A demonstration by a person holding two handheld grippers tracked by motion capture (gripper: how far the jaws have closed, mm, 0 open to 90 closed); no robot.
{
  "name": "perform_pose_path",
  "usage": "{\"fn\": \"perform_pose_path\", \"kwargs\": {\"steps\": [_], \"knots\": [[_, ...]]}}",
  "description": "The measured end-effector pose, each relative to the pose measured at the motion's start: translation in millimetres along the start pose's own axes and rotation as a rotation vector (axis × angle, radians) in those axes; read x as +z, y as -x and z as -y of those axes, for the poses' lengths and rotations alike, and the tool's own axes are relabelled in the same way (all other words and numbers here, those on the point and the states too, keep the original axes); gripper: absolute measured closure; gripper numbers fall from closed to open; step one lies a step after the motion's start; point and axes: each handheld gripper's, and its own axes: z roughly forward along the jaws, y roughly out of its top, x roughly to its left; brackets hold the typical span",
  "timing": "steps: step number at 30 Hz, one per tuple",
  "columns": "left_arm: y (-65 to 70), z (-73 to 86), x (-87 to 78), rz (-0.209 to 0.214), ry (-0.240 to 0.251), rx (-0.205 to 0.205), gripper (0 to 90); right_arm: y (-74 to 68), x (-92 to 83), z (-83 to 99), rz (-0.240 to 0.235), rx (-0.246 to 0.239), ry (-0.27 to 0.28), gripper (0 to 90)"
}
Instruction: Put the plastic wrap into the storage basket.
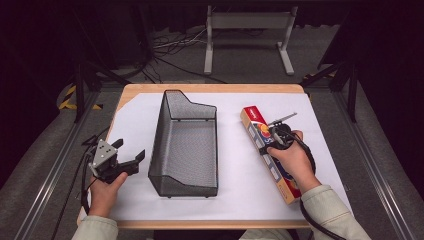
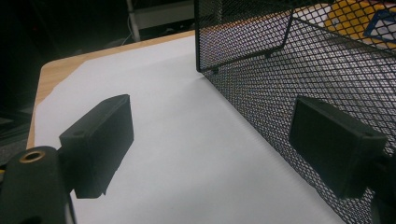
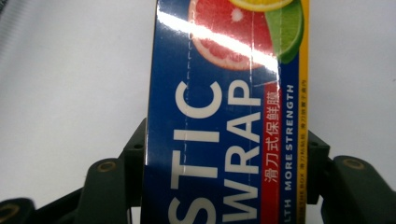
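Observation:
A long blue and yellow plastic wrap box [image 1: 254,121] lies slantwise on the white sheet, right of a black wire mesh basket [image 1: 159,135]. My right gripper [image 1: 274,142] comes down over the box's middle and is shut on it. In the right gripper view both black jaws press the long sides of the box [image 3: 219,116], with the gripper [image 3: 226,154] straddling it. My left gripper [image 1: 131,149] rests at the table's left, jaws open and holding nothing. In the left gripper view the gripper [image 2: 219,149] points along the sheet beside the basket's mesh wall [image 2: 327,70].
A white paper sheet [image 1: 240,165] covers most of the wooden table [image 1: 210,88]. The basket stands in the middle, long side running front to back. A grey metal stand [image 1: 247,22] and cables lie on the floor beyond the far edge.

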Motion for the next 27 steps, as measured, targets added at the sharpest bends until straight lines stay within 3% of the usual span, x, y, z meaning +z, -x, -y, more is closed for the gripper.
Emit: {"fn": "perform_pose_path", "kwargs": {"steps": [9,27], "knots": [[0.7,-0.5,-0.8,-0.004,0.000,0.002,15.0,-2.5,-25.5,-5.0,-0.016,-0.024,0.102,41.0],[-0.7,-0.6,-2.3,-0.015,0.012,-0.004,14.9,-9.5,-57.7,-11.0,-0.035,-0.055,0.268,41.1]]}}
